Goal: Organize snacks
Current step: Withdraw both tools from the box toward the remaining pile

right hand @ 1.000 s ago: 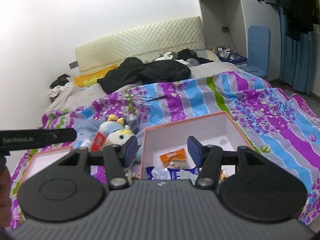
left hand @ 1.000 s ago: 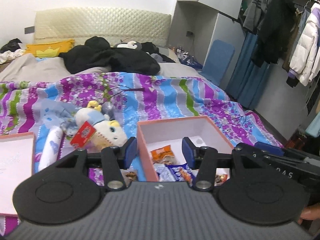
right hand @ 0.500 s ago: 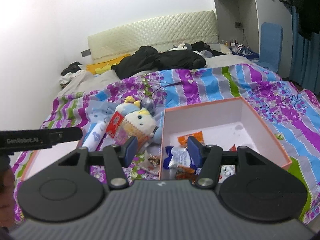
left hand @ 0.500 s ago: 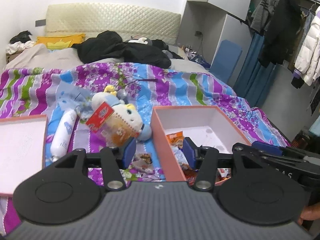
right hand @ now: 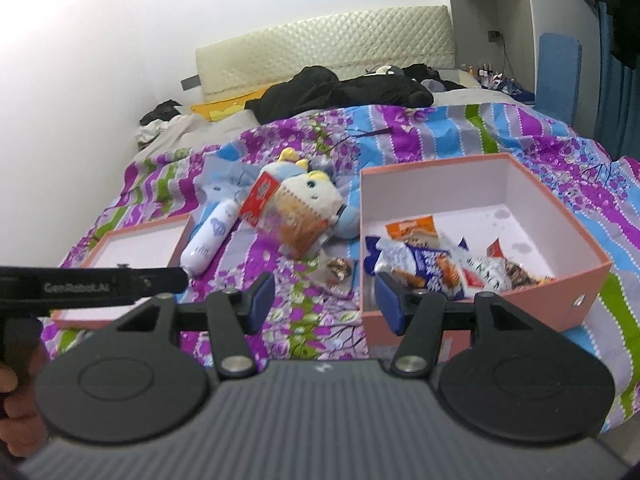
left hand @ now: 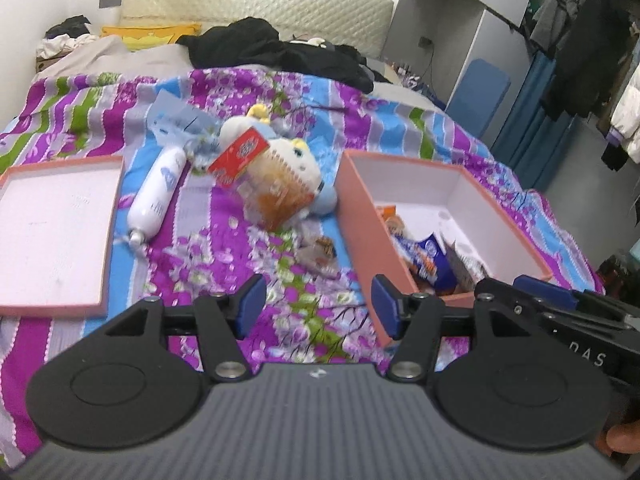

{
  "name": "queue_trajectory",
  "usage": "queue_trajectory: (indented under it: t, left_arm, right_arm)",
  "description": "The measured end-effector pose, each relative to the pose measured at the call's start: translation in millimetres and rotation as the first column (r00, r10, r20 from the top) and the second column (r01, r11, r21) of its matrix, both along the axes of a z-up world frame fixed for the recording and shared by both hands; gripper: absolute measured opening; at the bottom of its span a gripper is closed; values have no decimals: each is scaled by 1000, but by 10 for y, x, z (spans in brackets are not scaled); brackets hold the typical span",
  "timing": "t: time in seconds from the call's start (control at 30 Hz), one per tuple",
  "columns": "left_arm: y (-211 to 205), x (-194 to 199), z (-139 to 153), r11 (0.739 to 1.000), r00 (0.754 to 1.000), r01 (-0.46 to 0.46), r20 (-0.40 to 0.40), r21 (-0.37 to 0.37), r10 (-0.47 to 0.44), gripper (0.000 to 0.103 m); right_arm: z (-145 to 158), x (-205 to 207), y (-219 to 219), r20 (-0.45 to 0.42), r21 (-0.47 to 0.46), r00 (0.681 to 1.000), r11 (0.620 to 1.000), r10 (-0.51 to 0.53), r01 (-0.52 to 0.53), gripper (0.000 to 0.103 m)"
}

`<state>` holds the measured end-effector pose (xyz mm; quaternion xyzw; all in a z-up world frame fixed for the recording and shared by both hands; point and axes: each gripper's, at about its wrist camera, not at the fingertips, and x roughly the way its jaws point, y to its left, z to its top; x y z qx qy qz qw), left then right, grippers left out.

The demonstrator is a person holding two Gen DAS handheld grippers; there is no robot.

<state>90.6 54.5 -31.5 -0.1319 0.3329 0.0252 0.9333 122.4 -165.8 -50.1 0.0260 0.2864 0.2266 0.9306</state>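
- My left tongs [left hand: 318, 304] hang empty over the bedspread [left hand: 308, 316], jaws opening, nothing between the pads. If I drop too low I pinch quilt cloth, not a snack.
- My right tongs [right hand: 326, 298] are parted and empty too, the right-hand pad [right hand: 390, 300] close by the near wall of the pink box [right hand: 472, 308]. A careless push could knock or tip it; it sits on soft bedding.
- The two tools ride close together; the left one shows as a black bar at the left of my right view. Reaching for one target, they could collide.
- Loose wrapped candy [left hand: 324, 246] lies on the bedspread just left of the box, small and flat. It may slip out, or be hard to pick out against the busy print.
- Most snacks [right hand: 436, 264] already lie in the box's near half. Dropping another from high could bounce it over the rim.
- Clear snack bag with a red header [left hand: 276, 188] leans on the plush toy [left hand: 298, 160]. Grabbing the bag may drag the toy along.
- White bottle [left hand: 156, 196] and box lid [left hand: 52, 232] lie left; whether the bottle counts as a snack I cannot tell.
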Motion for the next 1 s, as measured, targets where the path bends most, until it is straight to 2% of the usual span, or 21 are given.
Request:
queue_trajectory:
  t: [0.3,0.53,0.8,1.0]
  left_arm:
    - [73,-265,-364,999,998,-38,-59,-20,37,74]
    - [243,-329,-645,995,990,-87,-117,-41,81,85]
    - [527,-98,-861,986,978,-143,-163,-80,129,87]
    - [757,295,-975,981,977,-153,-168,-119,132,88]
  right_arm:
    - [-403,-314,86,-59,-16,997,999,45,-46,58]
    - [-520,-288,201,-70,-46,996,997,62,-65,58]
    - [-557,-212,503,-15,-110,994,988,110,-111,58]
    - [-693,-54,782,17,-160,993,980,120,-116,58]
